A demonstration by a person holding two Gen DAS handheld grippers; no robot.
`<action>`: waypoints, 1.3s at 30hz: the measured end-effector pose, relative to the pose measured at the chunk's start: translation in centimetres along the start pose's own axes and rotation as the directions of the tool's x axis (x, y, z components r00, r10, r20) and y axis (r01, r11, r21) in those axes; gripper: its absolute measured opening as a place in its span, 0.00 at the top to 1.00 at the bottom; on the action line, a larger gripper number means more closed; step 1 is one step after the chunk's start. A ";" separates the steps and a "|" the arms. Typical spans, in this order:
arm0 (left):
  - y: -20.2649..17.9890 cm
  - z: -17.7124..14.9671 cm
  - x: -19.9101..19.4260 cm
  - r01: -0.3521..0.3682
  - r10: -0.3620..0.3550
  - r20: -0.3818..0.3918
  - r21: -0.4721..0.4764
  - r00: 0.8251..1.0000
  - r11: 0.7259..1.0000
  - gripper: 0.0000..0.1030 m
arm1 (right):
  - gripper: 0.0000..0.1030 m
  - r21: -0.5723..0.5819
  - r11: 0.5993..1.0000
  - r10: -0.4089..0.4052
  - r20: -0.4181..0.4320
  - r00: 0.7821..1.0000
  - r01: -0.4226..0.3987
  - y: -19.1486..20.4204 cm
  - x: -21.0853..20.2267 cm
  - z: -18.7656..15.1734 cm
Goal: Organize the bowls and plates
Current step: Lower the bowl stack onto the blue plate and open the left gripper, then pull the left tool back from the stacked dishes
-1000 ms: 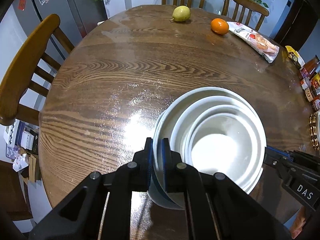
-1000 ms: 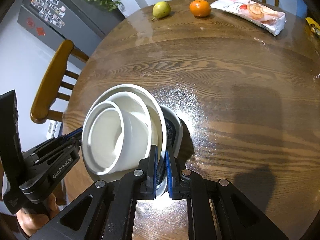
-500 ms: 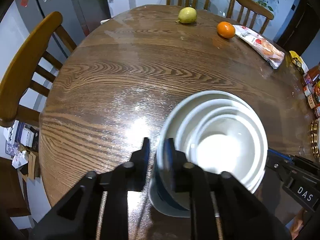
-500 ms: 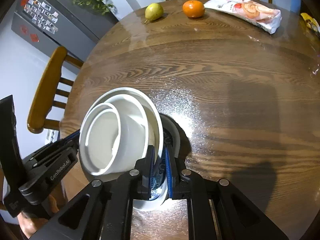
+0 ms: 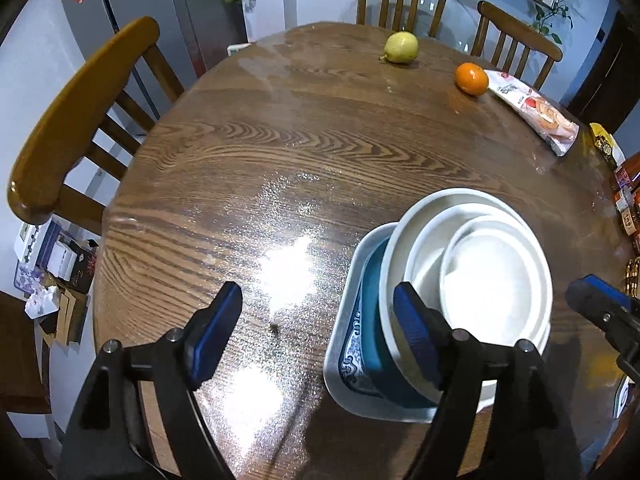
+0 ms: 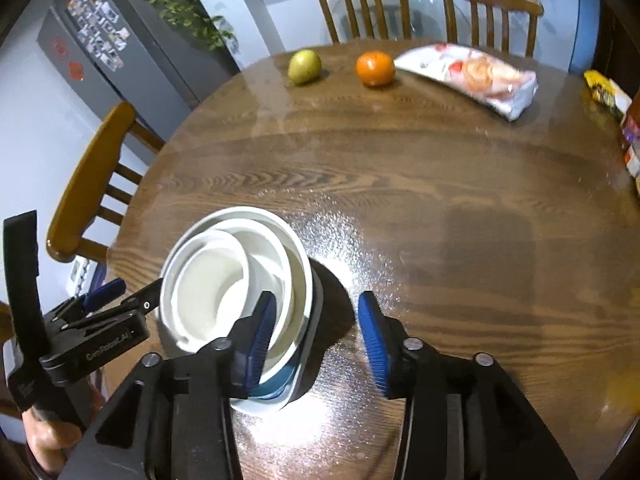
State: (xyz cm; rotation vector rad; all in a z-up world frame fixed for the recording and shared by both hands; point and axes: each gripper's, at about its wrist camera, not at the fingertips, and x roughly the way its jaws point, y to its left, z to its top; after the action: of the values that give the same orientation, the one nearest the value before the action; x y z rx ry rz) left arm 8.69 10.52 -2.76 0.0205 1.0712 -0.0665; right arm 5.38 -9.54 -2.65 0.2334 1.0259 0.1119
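A stack of white bowls (image 5: 480,276) sits in a teal bowl on a white rectangular plate (image 5: 344,360) with blue pattern, on the round wooden table. The stack also shows in the right wrist view (image 6: 224,280), resting near the table's front edge. My left gripper (image 5: 316,340) is open, its right finger beside the stack's left rim and its left finger over bare table. My right gripper (image 6: 316,340) is open, its left finger beside the stack's right side. Neither gripper holds anything.
A pear (image 5: 401,47), an orange (image 5: 472,78) and a snack packet (image 5: 536,114) lie at the table's far side. Jars and packets line the right edge (image 5: 624,184). Wooden chairs (image 5: 80,116) stand around the table.
Both grippers were shut on the plate's rim a second ago. Both have opened and let go, and pulled back a little. The stack now rests on the table.
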 end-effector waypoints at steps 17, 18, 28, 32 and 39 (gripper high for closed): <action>-0.9 -2.1 -4.3 -0.009 0.007 0.084 0.016 0.996 1.000 0.01 | 0.29 -0.153 0.986 0.063 0.004 0.998 -0.062 2.2 -2.6 -2.8; -1.0 -2.2 -4.6 -0.012 0.011 0.090 0.019 0.996 1.000 0.01 | 0.22 -0.166 0.984 0.063 0.002 0.998 -0.061 2.4 -2.6 -3.0; -1.6 -3.5 -6.2 -0.032 0.028 0.099 0.042 0.995 0.999 0.01 | 0.05 -0.258 0.966 0.028 0.016 0.999 -0.023 3.1 -2.9 -4.9; -1.6 -4.0 -6.3 0.003 -0.005 0.073 0.022 0.997 1.000 0.01 | 0.04 -0.280 0.960 0.028 0.006 1.000 -0.025 3.4 -2.8 -5.5; -1.9 -4.9 -6.4 0.015 -0.015 0.046 0.010 0.999 1.000 0.01 | 0.04 -0.296 0.954 0.041 -0.001 0.999 -0.039 4.1 -3.1 -6.2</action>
State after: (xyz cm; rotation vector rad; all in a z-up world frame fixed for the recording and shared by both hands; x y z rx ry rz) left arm 1.19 9.17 0.54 0.0196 1.0254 -0.0852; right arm -1.41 -5.27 -2.15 -0.0194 0.9854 0.2996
